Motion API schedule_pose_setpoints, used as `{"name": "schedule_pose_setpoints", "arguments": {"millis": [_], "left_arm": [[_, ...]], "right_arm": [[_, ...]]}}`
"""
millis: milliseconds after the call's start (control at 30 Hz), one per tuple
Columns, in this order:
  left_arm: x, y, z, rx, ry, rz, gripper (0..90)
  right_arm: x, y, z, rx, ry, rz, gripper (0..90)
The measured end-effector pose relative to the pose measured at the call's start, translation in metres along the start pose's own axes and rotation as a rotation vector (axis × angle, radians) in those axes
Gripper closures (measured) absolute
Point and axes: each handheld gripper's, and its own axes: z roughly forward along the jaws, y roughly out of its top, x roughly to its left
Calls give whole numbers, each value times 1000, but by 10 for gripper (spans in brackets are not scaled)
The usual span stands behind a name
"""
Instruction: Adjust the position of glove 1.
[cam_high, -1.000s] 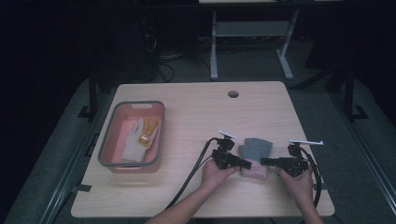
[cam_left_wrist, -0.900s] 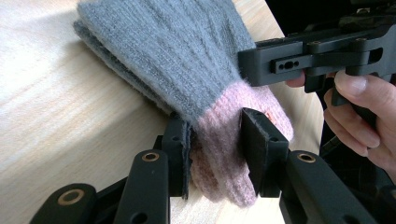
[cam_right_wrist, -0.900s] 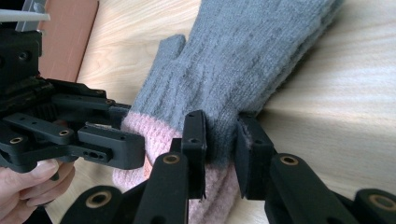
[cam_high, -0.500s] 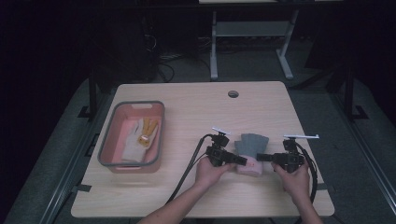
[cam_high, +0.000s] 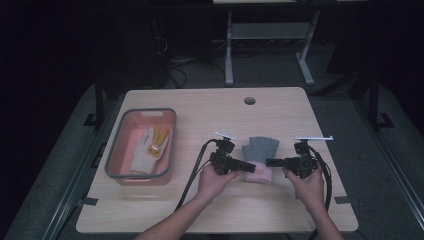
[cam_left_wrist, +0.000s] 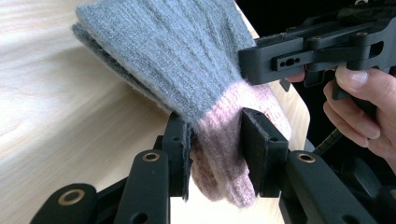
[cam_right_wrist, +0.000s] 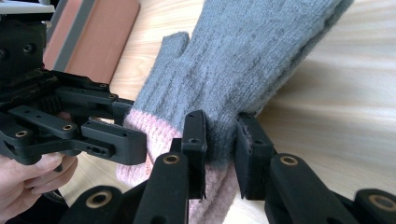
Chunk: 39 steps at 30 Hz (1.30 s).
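Both tongs, left (cam_left_wrist: 215, 144) and right (cam_right_wrist: 219, 147), pinch the grey-and-pink knitted glove (cam_high: 260, 159) between them by its cuff; uneven pulling could slip the soft knit free.

Both hands have carried the grey-and-pink knitted glove (cam_high: 260, 156) a little farther from the near edge of the surface (cam_high: 280, 107) and upward since a second ago. The left tool (cam_high: 248, 166) and the right tool (cam_high: 272, 162), each clamped on the pink cuff end, have risen together, so the cuff now hangs clear of the wood in both gripper views while the grey finger end trails lower toward the far side. The forearms reach farther in from the bottom of the high view.
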Motion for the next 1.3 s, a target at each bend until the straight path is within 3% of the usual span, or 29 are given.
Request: {"name": "schedule_pose_setpoints", "arguments": {"millis": [700,1300], "left_arm": [[7,-5,-48,-58,14,4,643],[15,-8,-75,-77,30,2,643]], "right_arm": [[42,20,16,24,43,-63,754],[64,33,30,44,69,-93,752]]}}
